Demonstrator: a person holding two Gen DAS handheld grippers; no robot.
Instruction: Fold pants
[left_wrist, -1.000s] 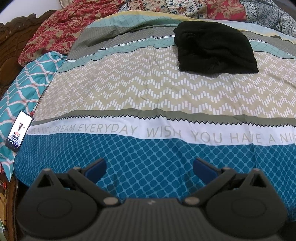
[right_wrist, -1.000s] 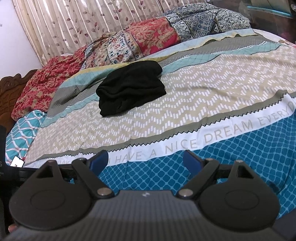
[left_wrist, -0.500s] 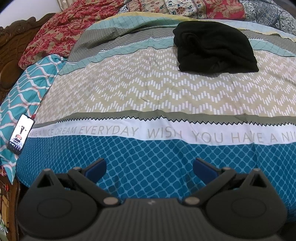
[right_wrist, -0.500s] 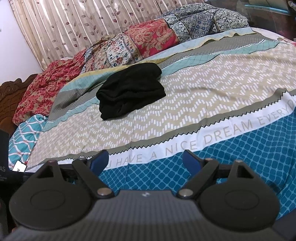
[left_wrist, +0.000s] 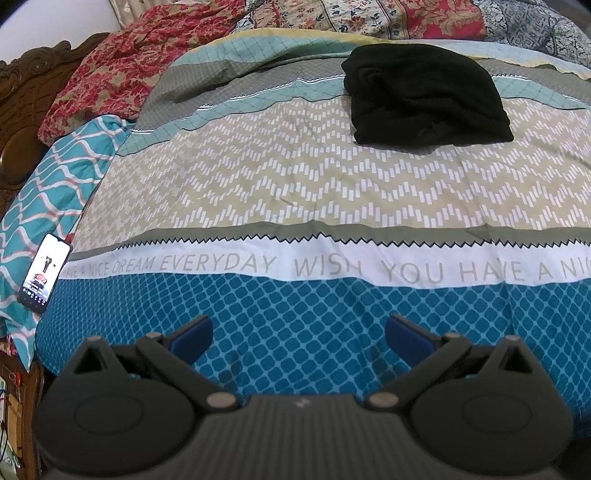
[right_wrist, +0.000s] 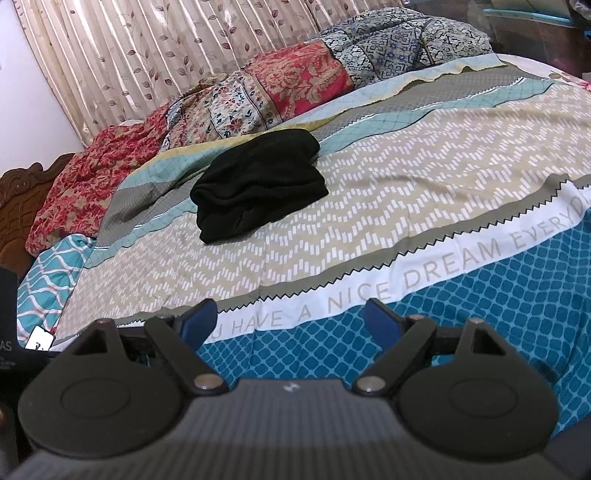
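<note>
Bed (left_wrist: 332, 192) with patterned cover filled both views; black pants (left_wrist: 424, 96) lay bundled, apparently folded, upper right in left view, upper-centre in right view. Left hand-held gripper (left_wrist: 299, 334) and right hand-held gripper (right_wrist: 290, 319) hung spread wide, empty, well apart from pants. Task looked finished; next move likely just withdrawing.

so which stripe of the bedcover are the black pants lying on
The black pants lie mostly on the beige zigzag band, far from the blue diamond band nearest both hand-held grippers.
</note>
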